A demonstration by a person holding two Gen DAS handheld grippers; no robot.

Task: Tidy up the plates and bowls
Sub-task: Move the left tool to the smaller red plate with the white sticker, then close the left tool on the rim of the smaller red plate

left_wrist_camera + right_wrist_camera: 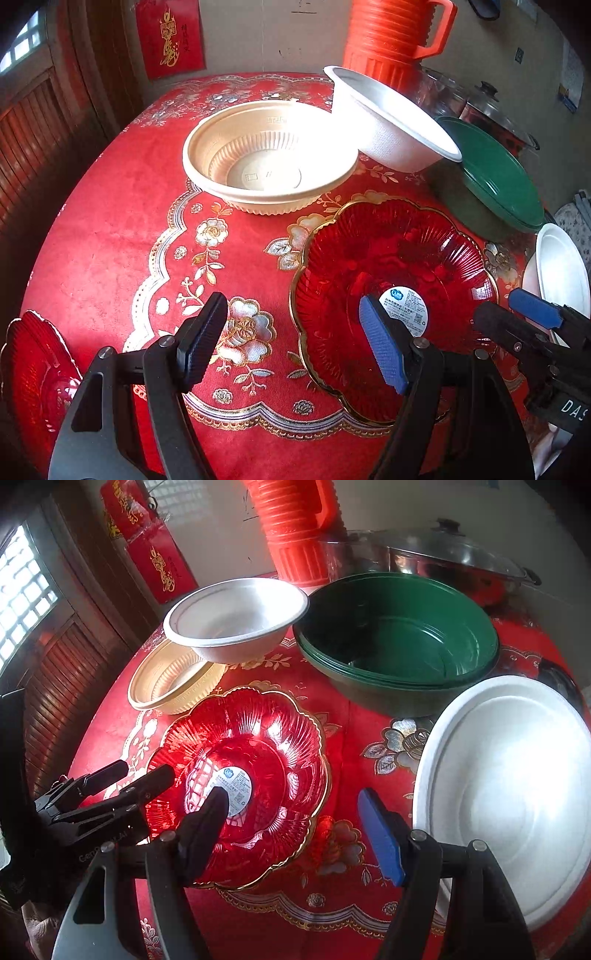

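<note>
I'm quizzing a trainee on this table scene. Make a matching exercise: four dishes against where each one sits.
Dishes:
1. white foam bowl
2. red glass plate
3. green bowl
4. white plate

Places:
A. far right, at the table edge
B. in front of the lidded steel pot
C. tilted on the beige bowl's rim
D. centre, sticker in its middle

Pairs: 1-C, 2-D, 3-B, 4-A

Light: daylight from window (22,590) at left, moderately bright | Glare: blown highlights on white foam bowl (388,122), white plate (509,794) and red glass plate (240,775) | Shadows: soft, dark corners | Distortion: strong fisheye curvature, vignetted edges | Focus: centre sharp, periphery soft
</note>
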